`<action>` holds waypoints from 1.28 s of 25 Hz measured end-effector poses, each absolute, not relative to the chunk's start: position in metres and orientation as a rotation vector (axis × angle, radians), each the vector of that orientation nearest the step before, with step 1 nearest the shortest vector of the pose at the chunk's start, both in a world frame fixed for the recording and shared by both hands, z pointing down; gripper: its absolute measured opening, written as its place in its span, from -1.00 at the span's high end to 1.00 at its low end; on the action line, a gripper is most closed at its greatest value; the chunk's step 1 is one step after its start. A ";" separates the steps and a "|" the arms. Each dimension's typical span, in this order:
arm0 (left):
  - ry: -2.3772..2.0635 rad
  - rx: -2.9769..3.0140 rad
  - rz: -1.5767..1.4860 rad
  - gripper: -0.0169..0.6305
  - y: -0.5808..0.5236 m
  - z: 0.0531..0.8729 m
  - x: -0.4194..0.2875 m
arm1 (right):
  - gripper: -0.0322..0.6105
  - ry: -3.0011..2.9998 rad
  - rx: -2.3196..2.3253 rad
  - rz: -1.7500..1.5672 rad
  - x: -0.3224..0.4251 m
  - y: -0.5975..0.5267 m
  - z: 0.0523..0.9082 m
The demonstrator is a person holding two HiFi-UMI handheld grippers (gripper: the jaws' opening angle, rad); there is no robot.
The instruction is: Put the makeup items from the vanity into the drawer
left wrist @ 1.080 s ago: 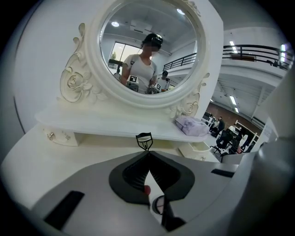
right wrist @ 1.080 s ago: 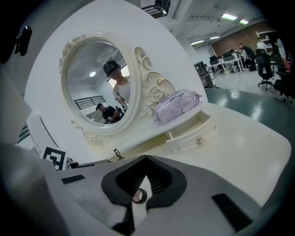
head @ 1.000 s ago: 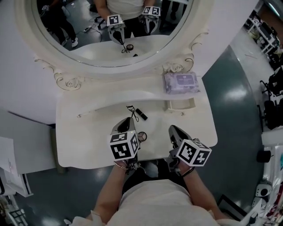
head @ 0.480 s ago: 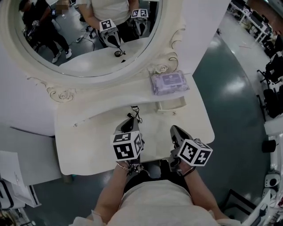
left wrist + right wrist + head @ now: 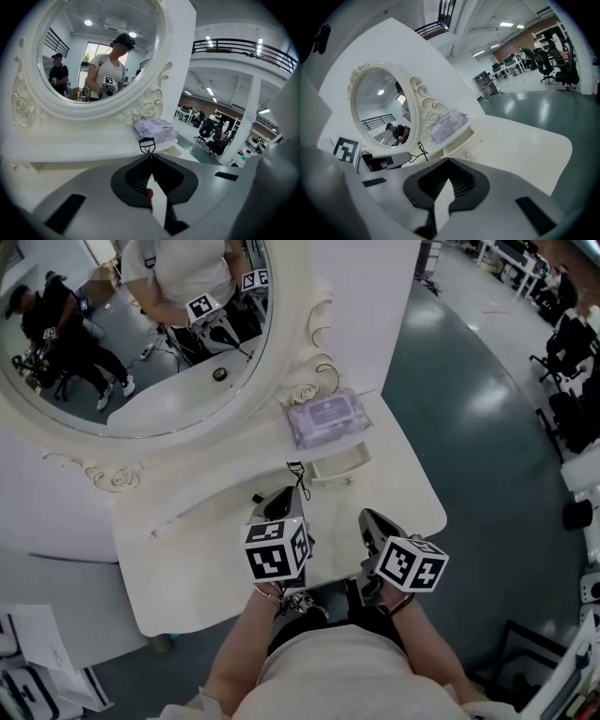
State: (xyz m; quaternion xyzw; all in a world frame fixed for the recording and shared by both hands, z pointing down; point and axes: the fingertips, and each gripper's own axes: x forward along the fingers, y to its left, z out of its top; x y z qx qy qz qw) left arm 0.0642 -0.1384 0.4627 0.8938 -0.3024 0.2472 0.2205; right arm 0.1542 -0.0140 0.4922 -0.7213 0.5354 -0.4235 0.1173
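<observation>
**Carrying the curler to the drawer.** The left gripper [image 5: 289, 493] has its fingers pinched almost closed on the stem of an eyelash curler [image 5: 300, 472]. The curler's head projects past the tips, near the small open drawer [image 5: 349, 472] below the wipes pack [image 5: 326, 418]. The right gripper [image 5: 368, 517] hovers over the surface [image 5: 187, 549], fingers together and empty.

Advised: keep the thin stem firmly pinched, bring the head over the drawer opening, lower it inside clear of the front wall, then release.

Legible writing: none. The print on the pack's label is too small to read, and the cubes [image 5: 277, 551] bear only square markers.
</observation>
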 end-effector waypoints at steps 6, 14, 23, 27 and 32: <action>-0.764 2.517 0.677 0.89 -0.132 0.456 0.101 | 0.85 1.491 -2.149 -1.239 0.175 0.007 0.495; -0.717 2.612 0.724 0.89 -0.132 0.448 0.141 | 0.85 1.434 -2.159 -1.232 0.201 0.020 0.495; -0.694 2.700 0.876 0.89 -0.133 0.464 0.167 | 0.85 1.370 -2.135 -1.273 0.223 0.027 0.512; -0.640 2.746 0.953 0.89 -0.122 0.471 0.179 | 0.85 1.351 -2.116 -1.278 0.229 0.025 0.516; -0.562 2.760 1.005 0.89 -0.108 0.480 0.190 | 0.85 1.325 -2.116 -1.267 0.235 0.026 0.516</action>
